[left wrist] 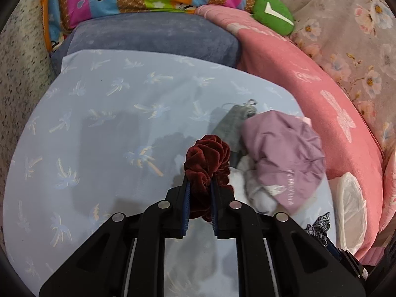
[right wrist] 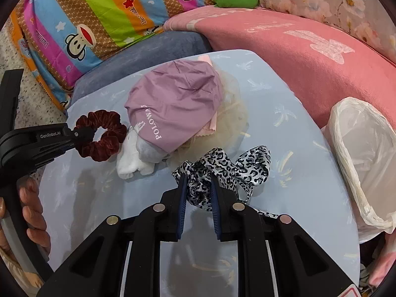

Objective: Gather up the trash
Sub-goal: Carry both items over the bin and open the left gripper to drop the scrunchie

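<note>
Both tools loaded: left tool (left wrist: 200, 185) pinches red scrunchie (left wrist: 206, 158), right tool (right wrist: 197, 185) pinches leopard scrunchie (right wrist: 222, 168). Transport step; next needs carry to bag-lined bin (right wrist: 363, 163), right edge of right view.

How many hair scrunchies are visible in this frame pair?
2. The dark red velvet scrunchie is clamped in the left gripper; the leopard-print satin scrunchie is clamped in the right gripper. More may be hidden under the lilac fabric cap.

Blue palm-print sheet (left wrist: 99, 123), pink blanket (right wrist: 309, 57), striped monkey-print quilt (right wrist: 94, 12), green plush (left wrist: 272, 14), floral fabric (left wrist: 346, 29).
</note>
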{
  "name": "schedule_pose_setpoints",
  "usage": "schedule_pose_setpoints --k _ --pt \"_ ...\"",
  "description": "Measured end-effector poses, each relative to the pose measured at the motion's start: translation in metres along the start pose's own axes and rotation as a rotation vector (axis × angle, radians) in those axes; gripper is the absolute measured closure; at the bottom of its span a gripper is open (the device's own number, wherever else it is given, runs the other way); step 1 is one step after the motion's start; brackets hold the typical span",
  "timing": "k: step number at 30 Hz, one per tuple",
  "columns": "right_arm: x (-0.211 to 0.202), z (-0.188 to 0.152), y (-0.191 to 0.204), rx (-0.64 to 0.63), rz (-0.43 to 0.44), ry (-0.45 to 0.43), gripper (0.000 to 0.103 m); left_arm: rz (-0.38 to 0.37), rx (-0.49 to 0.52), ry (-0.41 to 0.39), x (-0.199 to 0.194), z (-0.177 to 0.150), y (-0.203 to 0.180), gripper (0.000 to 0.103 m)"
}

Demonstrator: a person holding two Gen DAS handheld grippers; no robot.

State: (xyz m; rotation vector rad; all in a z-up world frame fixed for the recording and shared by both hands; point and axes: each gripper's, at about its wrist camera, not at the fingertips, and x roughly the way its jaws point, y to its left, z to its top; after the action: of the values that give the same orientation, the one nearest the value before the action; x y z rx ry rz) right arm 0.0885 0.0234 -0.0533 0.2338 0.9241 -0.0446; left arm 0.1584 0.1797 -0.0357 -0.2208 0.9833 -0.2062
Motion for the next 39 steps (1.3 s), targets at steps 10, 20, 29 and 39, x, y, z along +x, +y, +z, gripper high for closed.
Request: schedule_pose_setpoints --k 10,20,29,39 --pt "-0.055 0.013 -0.016 0.041 0.032 -0.115 0.086 -0.081 0.119 -0.055 -0.035 -0.006 -0.063 0.089" --pt "-0.097 0.02 -0.075 0.133 -0.006 -0.213 0.086 -0.159 0.264 -0.073 -0.049 -0.023 -0.141 0.089" --pt "-0.128 0.014 -0.15 0.253 -0.072 -0.277 0.086 -0.229 0.393 -0.051 -0.046 -0.044 -0.211 0.089" --pt "-0.143 0.002 -0.215 0.369 -0.143 -0.305 0.086 -0.304 0.528 -0.007 -0.033 -0.065 -0.277 0.089"
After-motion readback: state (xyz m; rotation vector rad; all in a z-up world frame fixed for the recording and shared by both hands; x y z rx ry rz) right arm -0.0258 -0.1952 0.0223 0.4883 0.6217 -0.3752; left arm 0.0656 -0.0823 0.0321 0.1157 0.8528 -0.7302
